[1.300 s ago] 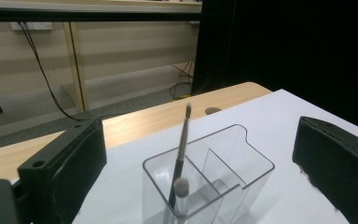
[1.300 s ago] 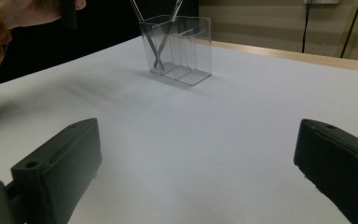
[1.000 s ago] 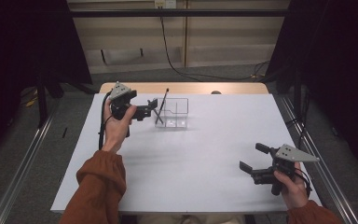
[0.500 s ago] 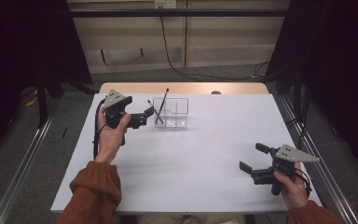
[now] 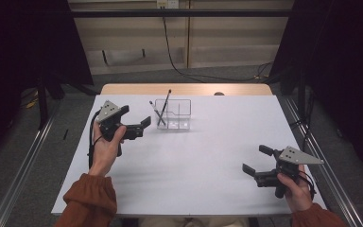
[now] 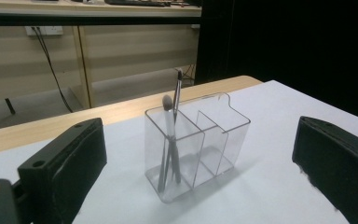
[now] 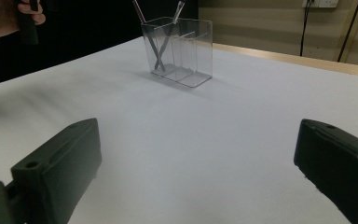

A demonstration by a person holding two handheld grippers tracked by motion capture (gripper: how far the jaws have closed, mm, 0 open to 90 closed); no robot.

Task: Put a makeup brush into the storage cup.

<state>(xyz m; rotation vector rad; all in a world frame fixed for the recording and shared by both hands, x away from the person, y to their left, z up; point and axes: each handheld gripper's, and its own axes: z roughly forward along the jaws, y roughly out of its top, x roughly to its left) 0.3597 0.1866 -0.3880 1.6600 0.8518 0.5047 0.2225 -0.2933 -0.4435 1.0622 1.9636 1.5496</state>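
Observation:
A clear plastic organiser (image 5: 174, 115) with several compartments stands on the white table (image 5: 203, 156) toward the back. Two thin makeup brushes (image 5: 161, 109) lean crossed in its left compartment. In the left gripper view the organiser (image 6: 200, 144) stands just ahead between the jaws, the brushes (image 6: 171, 135) upright in its nearest compartment. My left gripper (image 5: 141, 124) is open, held left of the organiser and apart from it. My right gripper (image 5: 255, 160) is open and holds nothing, low near the front right corner. The right gripper view has the organiser (image 7: 179, 49) far ahead.
A strip of bare wood (image 5: 184, 89) runs along the table's far edge. Black cables (image 5: 172, 52) hang against the wall behind. Metal rails (image 5: 23, 161) flank the table on both sides. The white sheet spreads wide between the two grippers.
My left gripper has drawn back leftward and toward the person, away from the organiser. The right gripper has stayed put.

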